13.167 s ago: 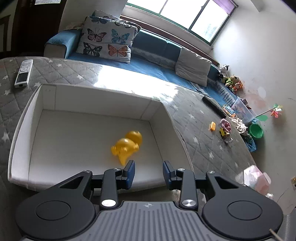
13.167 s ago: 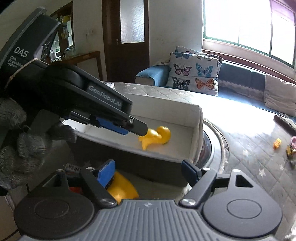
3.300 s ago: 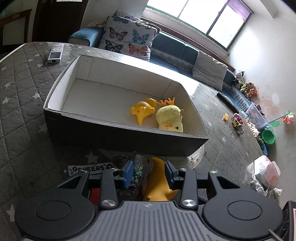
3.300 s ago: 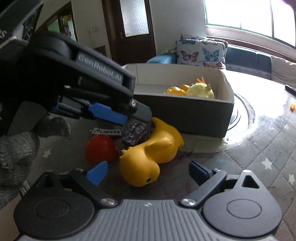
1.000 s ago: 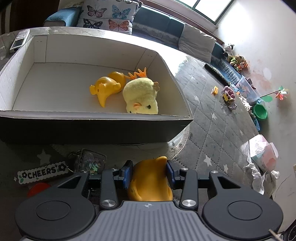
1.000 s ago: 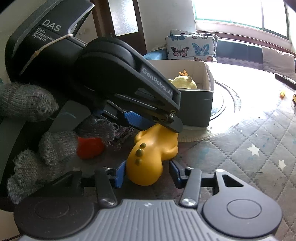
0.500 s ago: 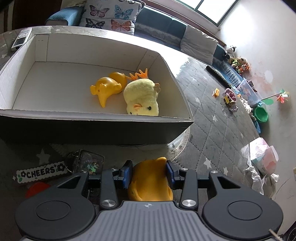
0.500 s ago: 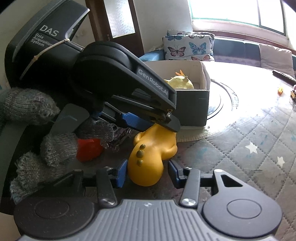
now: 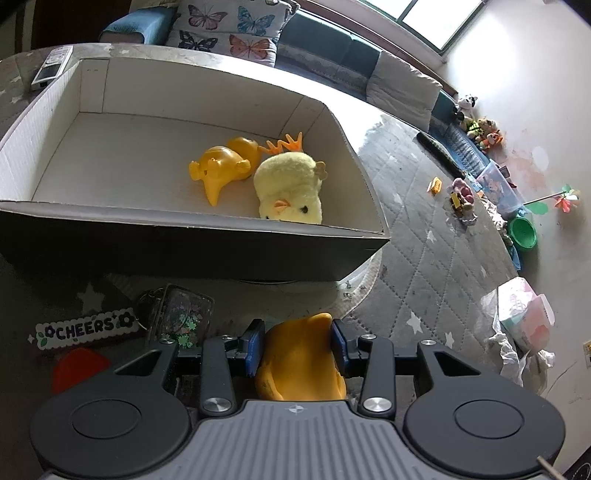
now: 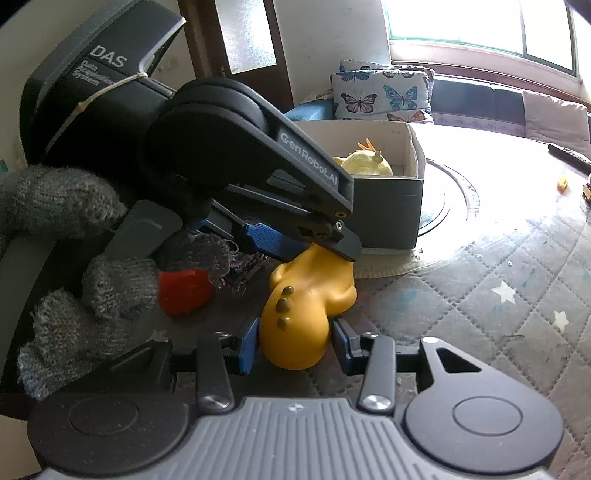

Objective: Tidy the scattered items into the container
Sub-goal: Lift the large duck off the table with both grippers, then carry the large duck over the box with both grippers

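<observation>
A large yellow rubber duck (image 9: 301,360) lies on the table in front of the open cardboard box (image 9: 192,254). My left gripper (image 9: 297,345) is shut on one end of the duck. My right gripper (image 10: 293,345) is closed around the duck's other end (image 10: 299,325), both pads touching it. In the box lie a small yellow rubber duck (image 9: 221,168) and a yellow plush chick (image 9: 290,190). A glitter keychain (image 9: 179,314), a "CHEERS" tag (image 9: 86,328) and a red piece (image 9: 79,369) lie on the table left of the duck.
A remote (image 9: 51,68) lies behind the box at the far left. A dark remote (image 9: 439,153) and small toys (image 9: 460,194) lie at the table's right side. Sofa with butterfly pillows (image 9: 225,35) stands behind. A bag (image 9: 521,321) lies on the floor at right.
Over the last second both grippers stay on the large duck, and the right jaws have narrowed onto it. Earlier, the left gripper was beside the keychain and the right gripper was wide open.
</observation>
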Motion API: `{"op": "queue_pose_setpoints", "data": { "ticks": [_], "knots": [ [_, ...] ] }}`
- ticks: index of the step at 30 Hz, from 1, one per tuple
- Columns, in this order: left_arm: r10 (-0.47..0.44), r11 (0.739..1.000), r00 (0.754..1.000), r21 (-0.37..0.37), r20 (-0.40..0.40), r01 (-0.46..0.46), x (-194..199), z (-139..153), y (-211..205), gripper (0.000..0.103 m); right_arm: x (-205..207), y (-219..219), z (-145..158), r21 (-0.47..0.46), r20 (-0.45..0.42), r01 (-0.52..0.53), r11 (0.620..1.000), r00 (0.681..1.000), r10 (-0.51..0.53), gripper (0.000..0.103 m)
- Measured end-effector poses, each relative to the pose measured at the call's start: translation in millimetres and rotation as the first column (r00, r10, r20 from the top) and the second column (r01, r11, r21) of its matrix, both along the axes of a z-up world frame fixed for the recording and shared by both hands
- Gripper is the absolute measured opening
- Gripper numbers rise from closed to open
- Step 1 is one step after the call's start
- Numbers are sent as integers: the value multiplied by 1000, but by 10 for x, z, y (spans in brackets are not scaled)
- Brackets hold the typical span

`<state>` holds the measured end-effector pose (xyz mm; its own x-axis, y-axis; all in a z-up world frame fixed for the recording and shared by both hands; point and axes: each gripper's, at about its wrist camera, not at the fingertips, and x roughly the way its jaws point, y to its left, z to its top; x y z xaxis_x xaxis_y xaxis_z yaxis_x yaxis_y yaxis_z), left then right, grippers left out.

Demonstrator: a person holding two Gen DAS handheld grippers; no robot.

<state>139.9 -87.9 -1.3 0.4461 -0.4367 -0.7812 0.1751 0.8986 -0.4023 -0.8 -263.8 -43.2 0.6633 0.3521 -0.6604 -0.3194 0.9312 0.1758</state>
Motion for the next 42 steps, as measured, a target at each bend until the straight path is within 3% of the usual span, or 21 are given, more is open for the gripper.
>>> {"op": "queue_pose_setpoints", "data": {
  "ticks": [9, 19, 30, 42],
  "knots": [
    [12, 1000, 1000, -10, 7, -12, -41, 49, 39, 42, -23, 8, 28, -12, 12, -17, 1000, 1000, 18, 42],
    [67, 997, 992, -52, 106, -62, -74, 508, 213, 42, -29, 96, 381, -54, 120, -76, 996, 989, 83, 42],
    [133, 990, 972, -62, 191, -123, 379, 893, 383, 42, 495, 265, 693, -90, 208, -141, 986, 965, 157, 42],
    [206, 978, 968, -55, 140, -200, 1028, 722, 648, 42, 1208, 507, 599, -84, 167, -201, 976, 963, 213, 41]
  ]
}}
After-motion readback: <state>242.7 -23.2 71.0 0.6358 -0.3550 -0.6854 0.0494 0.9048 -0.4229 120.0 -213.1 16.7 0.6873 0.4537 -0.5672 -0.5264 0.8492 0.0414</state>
